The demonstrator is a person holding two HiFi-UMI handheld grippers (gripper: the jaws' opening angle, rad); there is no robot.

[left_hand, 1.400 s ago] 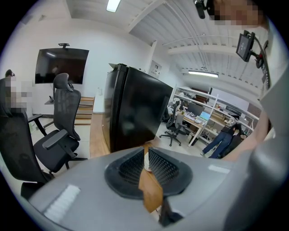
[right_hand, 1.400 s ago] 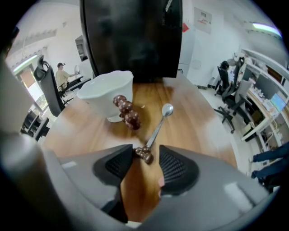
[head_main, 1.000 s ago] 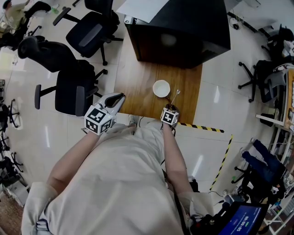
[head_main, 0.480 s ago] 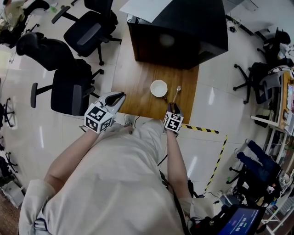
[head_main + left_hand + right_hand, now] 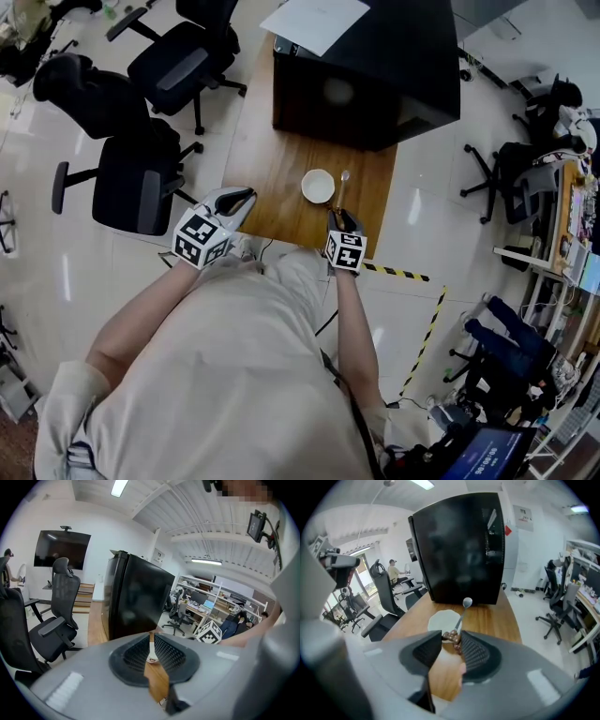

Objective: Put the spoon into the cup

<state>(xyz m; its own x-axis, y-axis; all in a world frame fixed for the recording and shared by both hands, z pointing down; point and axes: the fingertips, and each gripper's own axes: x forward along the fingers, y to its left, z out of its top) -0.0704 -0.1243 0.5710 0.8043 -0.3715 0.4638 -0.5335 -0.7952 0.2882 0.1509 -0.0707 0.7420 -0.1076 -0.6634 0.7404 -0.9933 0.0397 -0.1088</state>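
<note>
Shows left gripper [image 5: 246,196] clamped shut on nothing at wooden table's [image 5: 272,159] near-left edge; white cup [image 5: 318,186] upright mid-table, no spoon inside; spoon [image 5: 342,187] just right of it, handle pinched in right gripper [image 5: 337,217]; suggests grasp done, placing into cup not yet done.

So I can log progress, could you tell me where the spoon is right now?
In the head view the spoon is just right of the white cup, over the wooden table's right side, its handle gripped by the right gripper.
</note>
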